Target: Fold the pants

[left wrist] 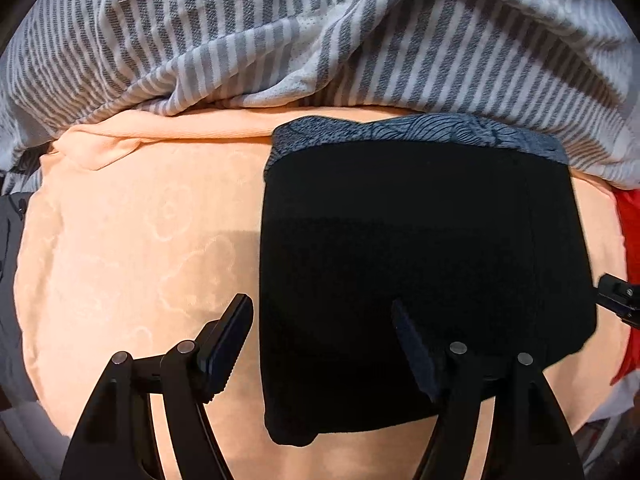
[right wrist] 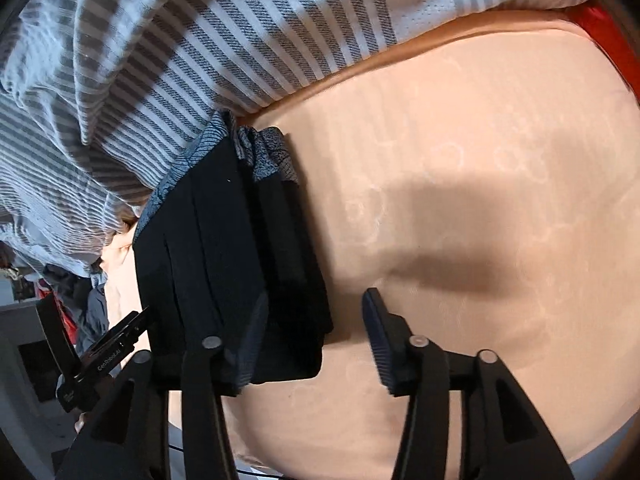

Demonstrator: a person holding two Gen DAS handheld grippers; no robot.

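My left tongs [left wrist: 322, 344] point straight down over the folded black pants [left wrist: 424, 264], which lie as a compact dark rectangle on the peach bed sheet [left wrist: 132, 248]. The jaws stand well apart with nothing between the pads: one finger hangs over bare sheet, the other over the black cloth, and I cannot tell whether that one touches it. From this view I see the whole outline of the pants, with a grey-blue patterned waistband [left wrist: 420, 134] along the far edge, tucked just under the hem of a grey-and-white striped blanket [left wrist: 280, 40]. A strip of red fabric [left wrist: 628, 236] shows at the right edge, and a bit of my right tongs [left wrist: 618, 300] pokes in beside the pants' right side.

The right wrist view gives what the first does not: the pants [right wrist: 224, 264] seen from the side, so the stacked layers and fold lines show, and the waistband [right wrist: 264, 152] is bunched and gathered at the far end. My right tongs [right wrist: 312, 336] are partly open and hold nothing; one finger lies over the near corner of the pants, the other over bare sheet [right wrist: 480, 240], where a dark shadow falls. The striped blanket [right wrist: 180, 72] fills the upper left.

Only this view carries writing: on my left tongs [right wrist: 104, 354], seen at the lower left, white letters read "GenRobot.AI". Below them a smaller white mark is too blurred to read.
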